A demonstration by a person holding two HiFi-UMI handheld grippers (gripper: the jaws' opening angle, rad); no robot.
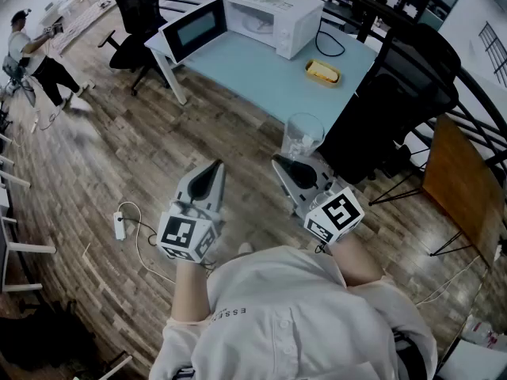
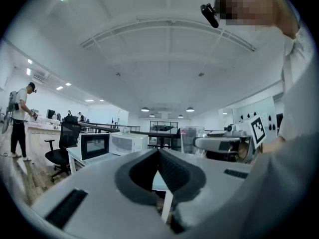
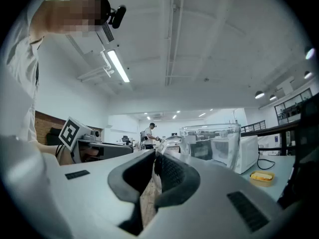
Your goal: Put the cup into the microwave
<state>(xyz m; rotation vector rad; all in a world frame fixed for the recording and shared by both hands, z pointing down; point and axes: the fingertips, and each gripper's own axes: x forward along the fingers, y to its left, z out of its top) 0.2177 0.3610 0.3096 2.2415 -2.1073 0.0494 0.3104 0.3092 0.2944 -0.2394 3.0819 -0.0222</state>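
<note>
A clear glass cup (image 1: pixel 303 137) hangs in the air in front of the table's near edge. My right gripper (image 1: pixel 282 165) is shut on its left side. In the right gripper view the cup (image 3: pixel 210 144) stands just right of the shut right gripper (image 3: pixel 155 159), with a thin clear part pinched between the pads. The white microwave (image 1: pixel 274 20) sits at the far end of the light blue table (image 1: pixel 261 74), its door (image 1: pixel 194 28) swung open to the left. My left gripper (image 1: pixel 212 169) is shut and holds nothing; it hovers over the floor beside the right one.
A yellow item (image 1: pixel 323 72) lies on the table right of the microwave, near a black cable. Black office chairs (image 1: pixel 400 93) stand at the table's right and far left. A wooden table (image 1: pixel 463 184) is at the right. A power strip (image 1: pixel 120 226) lies on the floor. A person (image 1: pixel 36 54) stands far left.
</note>
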